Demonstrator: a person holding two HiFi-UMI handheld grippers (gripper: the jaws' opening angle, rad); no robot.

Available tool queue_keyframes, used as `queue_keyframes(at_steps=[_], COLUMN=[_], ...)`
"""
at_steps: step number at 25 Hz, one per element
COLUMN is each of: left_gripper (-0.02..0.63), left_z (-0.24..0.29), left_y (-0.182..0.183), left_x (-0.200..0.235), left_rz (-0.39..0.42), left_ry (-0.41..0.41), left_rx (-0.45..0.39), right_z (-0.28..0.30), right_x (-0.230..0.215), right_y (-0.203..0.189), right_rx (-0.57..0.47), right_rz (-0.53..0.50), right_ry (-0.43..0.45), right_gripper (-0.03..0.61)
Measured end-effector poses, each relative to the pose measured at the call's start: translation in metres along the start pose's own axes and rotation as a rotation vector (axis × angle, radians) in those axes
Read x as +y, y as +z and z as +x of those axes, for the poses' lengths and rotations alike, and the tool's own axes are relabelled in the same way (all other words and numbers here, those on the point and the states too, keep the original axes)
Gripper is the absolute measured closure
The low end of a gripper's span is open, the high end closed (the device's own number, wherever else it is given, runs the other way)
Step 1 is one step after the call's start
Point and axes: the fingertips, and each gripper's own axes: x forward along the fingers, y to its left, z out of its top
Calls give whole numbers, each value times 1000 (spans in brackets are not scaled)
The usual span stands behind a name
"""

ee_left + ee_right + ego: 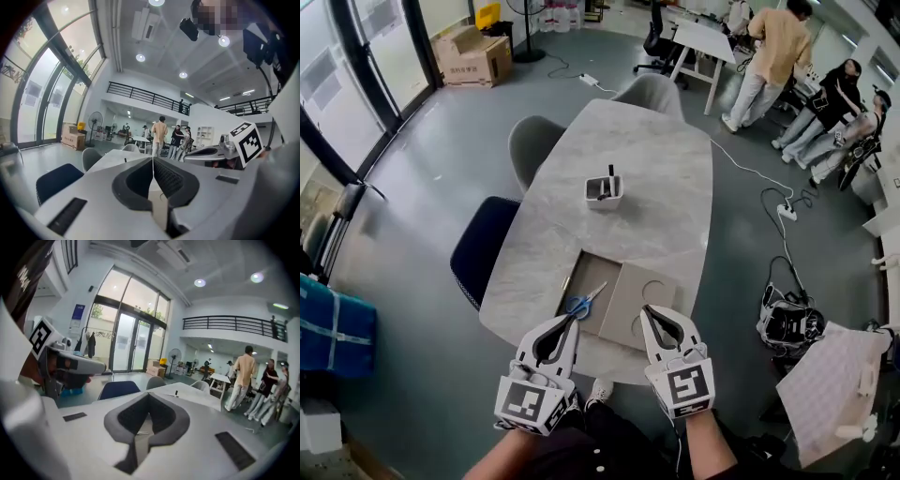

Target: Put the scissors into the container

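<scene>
Head view | scissors (581,304) (blue handles only here) | left gripper (571,321), right gripper (648,311) closed

Bare tabletop (656,187) between scissors (579,305) and container (604,192), nothing on that stretch. Scissors lie flat on brown mat (595,272); tan board (628,295) touches the mat on its right, and both are low. At the near edge, left gripper (573,320) has its jaws together, tip just beside the scissor handles. Beside it, right gripper (648,311) has its jaws together over the tan board, with a gap between the two. Container sits mid-table, well apart from the mat; dark items (610,174) stick up in it and take part of the opening. Blue chair (483,246) and grey chair (530,145) crowd the left table edge. Right of the table is open floor (741,253), with a power strip (787,212) lying on it.
</scene>
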Motion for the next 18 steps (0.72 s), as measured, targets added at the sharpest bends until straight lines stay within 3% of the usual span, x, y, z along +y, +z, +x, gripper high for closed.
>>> queue_keyframes(at_steps=[10,13,18], left_gripper=[597,598,598], left_z=[-24,-30,-41], left_y=[25,33,42], left_x=[-15,-18,-23], left_rz=[45,55,81], left_ry=[-14,-18,-22], left_rx=[-54,-78,-104], right_z=[-68,-80,-90], right_x=[-16,-19,-11], right_y=[25,34,50], right_rx=[-189,-248,-323], right_rz=[280,310,275], right_ry=[-212,-271,-304], right_gripper=[581,581,581])
